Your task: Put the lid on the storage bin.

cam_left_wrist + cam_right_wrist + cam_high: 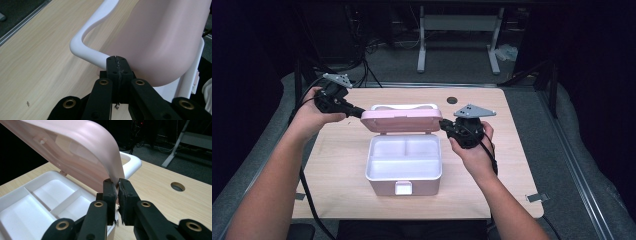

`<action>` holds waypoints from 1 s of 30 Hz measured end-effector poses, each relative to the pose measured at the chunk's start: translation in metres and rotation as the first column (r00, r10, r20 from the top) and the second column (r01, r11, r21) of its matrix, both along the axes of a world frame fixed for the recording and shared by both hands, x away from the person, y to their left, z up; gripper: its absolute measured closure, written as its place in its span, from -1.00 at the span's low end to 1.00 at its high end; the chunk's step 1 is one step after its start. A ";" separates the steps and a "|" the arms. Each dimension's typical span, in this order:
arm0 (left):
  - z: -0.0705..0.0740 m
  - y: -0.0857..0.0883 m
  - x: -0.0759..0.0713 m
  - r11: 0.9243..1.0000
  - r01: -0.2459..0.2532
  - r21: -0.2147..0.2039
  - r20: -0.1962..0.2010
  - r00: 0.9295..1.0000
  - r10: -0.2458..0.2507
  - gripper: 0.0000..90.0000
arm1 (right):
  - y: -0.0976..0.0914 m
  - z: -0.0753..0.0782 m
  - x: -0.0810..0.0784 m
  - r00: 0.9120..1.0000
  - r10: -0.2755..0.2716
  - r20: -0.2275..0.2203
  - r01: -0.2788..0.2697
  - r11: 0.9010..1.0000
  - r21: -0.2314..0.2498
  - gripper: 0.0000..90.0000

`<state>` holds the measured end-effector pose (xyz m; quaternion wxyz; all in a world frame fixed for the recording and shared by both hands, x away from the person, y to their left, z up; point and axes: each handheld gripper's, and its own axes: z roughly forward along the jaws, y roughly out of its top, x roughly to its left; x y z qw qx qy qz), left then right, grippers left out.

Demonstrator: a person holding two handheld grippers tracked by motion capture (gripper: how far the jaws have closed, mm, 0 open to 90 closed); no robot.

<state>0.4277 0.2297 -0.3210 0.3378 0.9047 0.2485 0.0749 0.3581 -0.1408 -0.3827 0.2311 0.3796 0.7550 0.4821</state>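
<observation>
A pink box (403,187) stands in the middle of the table with its white divided tray (404,159) exposed. Its pink lid (402,121) is raised about halfway, with a white handle (403,106) behind its top. My right gripper (443,123) is shut on the lid's right edge; the thin pink rim (116,176) runs between the jaws of the right gripper (117,184). My left gripper (361,113) meets the lid's left end. In the left gripper view the left gripper (117,60) has its jaws pressed together, tips against the lid (160,42) beside the handle (85,48).
A round cable hole (452,100) lies in the tabletop behind the box on the right, also visible as the hole (177,186) past my right jaws. Bare wood (337,165) flanks the box on both sides. A white desk frame (459,30) stands on the floor beyond the table.
</observation>
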 end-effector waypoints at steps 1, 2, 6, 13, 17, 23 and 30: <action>-0.001 0.000 -0.002 1.000 0.002 0.000 0.003 1.000 -0.002 1.00 | 0.000 0.000 -0.002 1.000 0.000 -0.003 0.000 1.000 0.001 0.86; -0.001 0.000 -0.004 1.000 0.006 0.000 0.003 1.000 -0.006 1.00 | -0.001 -0.001 -0.003 1.000 0.004 -0.002 -0.004 1.000 -0.002 0.86; -0.005 0.001 -0.012 1.000 0.022 -0.002 0.003 1.000 -0.022 1.00 | -0.002 -0.006 -0.010 1.000 0.012 -0.005 -0.012 1.000 0.006 0.84; -0.011 0.001 -0.019 0.999 0.038 0.002 -0.002 0.999 -0.038 1.00 | -0.004 -0.012 -0.020 0.999 0.034 -0.014 -0.034 0.999 -0.001 0.82; -0.016 0.003 -0.024 0.999 0.050 -0.004 -0.010 0.999 -0.050 1.00 | -0.005 -0.015 -0.024 0.999 0.045 -0.021 -0.045 0.999 0.010 0.81; -0.022 0.002 -0.033 0.998 0.067 0.006 -0.010 0.998 -0.066 1.00 | -0.010 -0.024 -0.031 0.997 0.069 -0.044 -0.068 0.997 0.040 0.80; -0.036 0.001 -0.046 0.997 0.074 0.005 -0.011 0.997 -0.074 1.00 | -0.012 -0.038 -0.042 0.994 0.088 -0.062 -0.086 0.996 0.033 0.78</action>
